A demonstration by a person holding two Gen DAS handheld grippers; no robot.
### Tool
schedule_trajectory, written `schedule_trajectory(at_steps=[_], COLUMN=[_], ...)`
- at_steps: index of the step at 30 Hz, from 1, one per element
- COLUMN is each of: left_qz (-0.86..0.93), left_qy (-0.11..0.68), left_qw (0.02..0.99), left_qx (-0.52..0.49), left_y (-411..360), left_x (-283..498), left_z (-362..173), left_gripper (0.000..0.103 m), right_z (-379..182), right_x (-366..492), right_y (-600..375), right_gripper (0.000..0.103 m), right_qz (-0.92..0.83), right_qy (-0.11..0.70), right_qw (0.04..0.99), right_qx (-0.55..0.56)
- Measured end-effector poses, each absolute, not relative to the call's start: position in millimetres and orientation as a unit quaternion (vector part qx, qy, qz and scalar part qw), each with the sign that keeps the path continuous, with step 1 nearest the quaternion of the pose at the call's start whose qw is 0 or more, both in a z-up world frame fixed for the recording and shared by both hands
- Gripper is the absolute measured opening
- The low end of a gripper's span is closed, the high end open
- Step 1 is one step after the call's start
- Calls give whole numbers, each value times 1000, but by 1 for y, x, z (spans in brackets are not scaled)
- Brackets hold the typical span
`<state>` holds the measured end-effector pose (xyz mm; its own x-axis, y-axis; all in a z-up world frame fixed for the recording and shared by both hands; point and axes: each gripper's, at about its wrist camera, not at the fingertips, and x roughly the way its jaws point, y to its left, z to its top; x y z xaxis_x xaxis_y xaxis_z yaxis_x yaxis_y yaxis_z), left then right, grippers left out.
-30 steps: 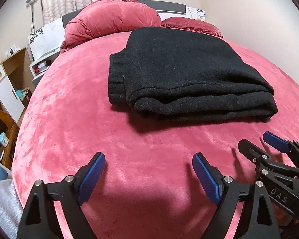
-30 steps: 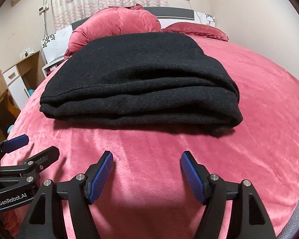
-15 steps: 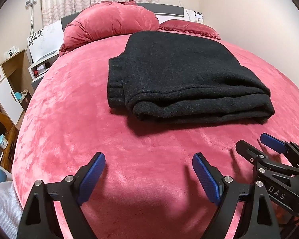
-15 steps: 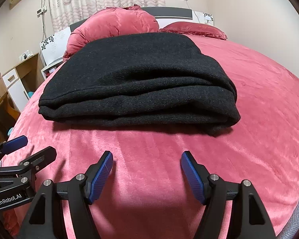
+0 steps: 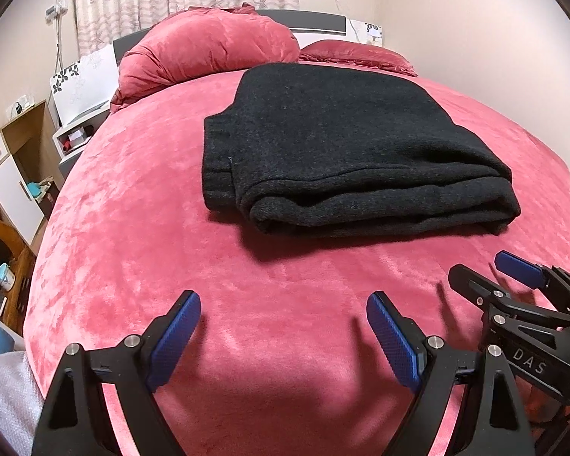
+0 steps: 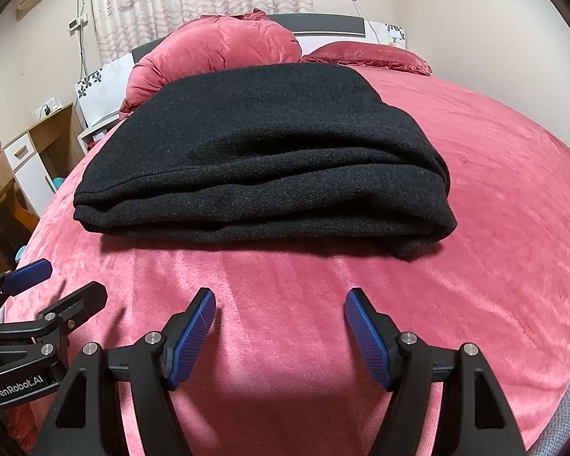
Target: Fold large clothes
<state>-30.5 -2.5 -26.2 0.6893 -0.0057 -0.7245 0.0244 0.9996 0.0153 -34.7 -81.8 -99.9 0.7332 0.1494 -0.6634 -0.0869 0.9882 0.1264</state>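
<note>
A large black woollen garment (image 5: 342, 148) lies folded in a thick rectangular stack on the red bed (image 5: 140, 228); it also shows in the right wrist view (image 6: 262, 159). My left gripper (image 5: 283, 311) is open and empty, hovering over bare bedcover in front of the stack. My right gripper (image 6: 281, 307) is open and empty, also short of the stack's near edge. Each gripper shows in the other's view: the right one (image 5: 490, 273) at lower right, the left one (image 6: 53, 281) at lower left.
A rolled red duvet (image 5: 209, 45) and a red pillow (image 5: 357, 55) lie at the headboard. A white bedside unit (image 5: 76, 121) and wooden shelves (image 5: 7, 174) stand left of the bed. A wall runs along the right.
Both grippers have drawn back slightly from the folded garment and stayed open. The garment has not moved.
</note>
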Motion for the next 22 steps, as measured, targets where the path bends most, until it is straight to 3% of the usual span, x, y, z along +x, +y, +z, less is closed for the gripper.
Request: schedule_trajectory(at_steps=[22], left_qz=[-22], left_qy=[389], left_qw=[921], left_qx=[10], left_y=[-3], left_x=[-31], left_z=[-26], left_gripper=[90], right_z=[-100], right_x=[-34], right_y=[-81], right_gripper=[72], right_qz=[61], right_qy=[359], right_qw=[930], right_qx=[50])
